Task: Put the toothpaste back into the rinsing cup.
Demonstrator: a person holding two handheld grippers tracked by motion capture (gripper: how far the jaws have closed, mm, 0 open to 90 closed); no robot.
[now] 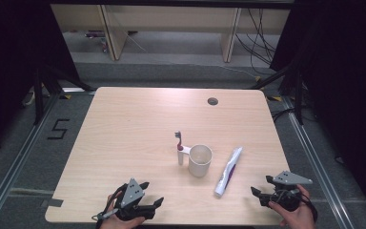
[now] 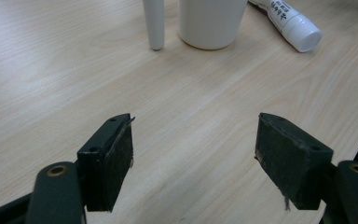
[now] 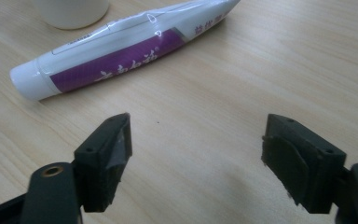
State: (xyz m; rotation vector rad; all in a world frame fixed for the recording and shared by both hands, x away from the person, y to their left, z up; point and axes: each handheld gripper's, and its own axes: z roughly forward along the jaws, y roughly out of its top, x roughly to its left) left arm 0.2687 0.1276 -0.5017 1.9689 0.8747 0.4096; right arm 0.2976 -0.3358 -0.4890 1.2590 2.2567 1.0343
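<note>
Both claws rest at the near edge of the bench, jaws wide apart and holding nothing. The left claw sits in front of the cup and the right claw just short of the tube, so each hand has its own target straight ahead.

The cup stands upright near the middle of the bench, mouth open to the top. A toothbrush lies just to its left, white handle toward the person and bristle head pointing away; in the high view a white part runs between it and the cup, and I cannot tell whether the two touch. The tube lies flat to the right of the cup, apart from it, with its capped end toward the near edge and its crimped tail away.

In the right gripper view the tube crosses slantwise ahead of the open jaws, cap end nearest, which looks like an easy pinch across its body. In the left gripper view the toothbrush handle and cup stand side by side ahead. Judging by this layout, the work seems to be gathering the brush and tube into the cup, and nothing has been lifted yet.
</note>
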